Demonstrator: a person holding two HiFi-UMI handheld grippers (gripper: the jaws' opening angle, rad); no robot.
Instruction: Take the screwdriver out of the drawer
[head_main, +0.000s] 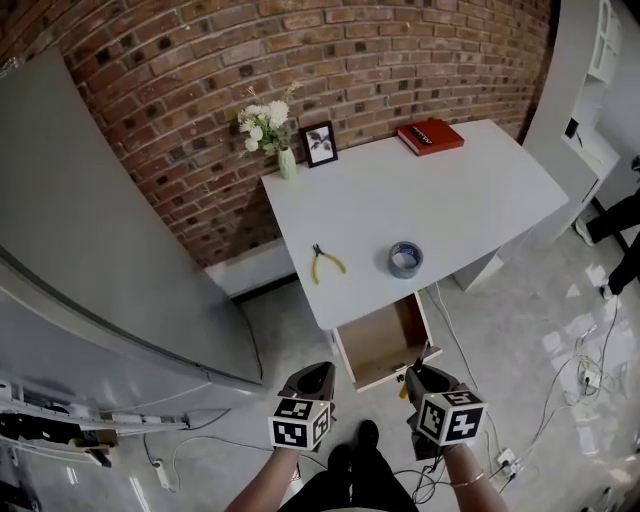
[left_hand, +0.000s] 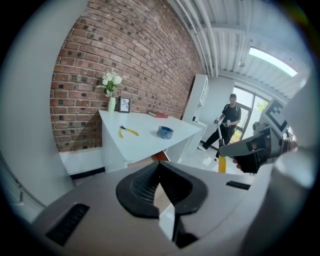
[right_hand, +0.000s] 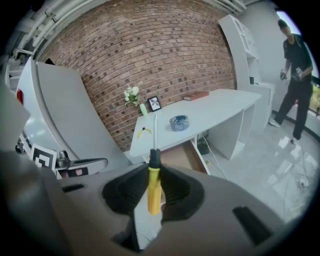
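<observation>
While the left tool (left_hand: 159, 169) hangs at lower centre-left of the head view, jaws together on nothing, the drawer (head_main: 385, 342) under the worktop (head_main: 420, 190) stands pulled out, its visible floor bare. Right of it, the right tool (right_hand: 154, 172) is clamped on the screwdriver (right_hand: 153, 186): yellow handle between the jaws, shaft pointing up and away, clear of the drawer. Judgement: removal looks essentially done. The next move calls for a place to set it down, likely the worktop near the pliers (head_main: 326, 263) and tape roll (head_main: 405, 259). Drawer's rear is hidden under the worktop; screwdriver tip too thin to read.
</observation>
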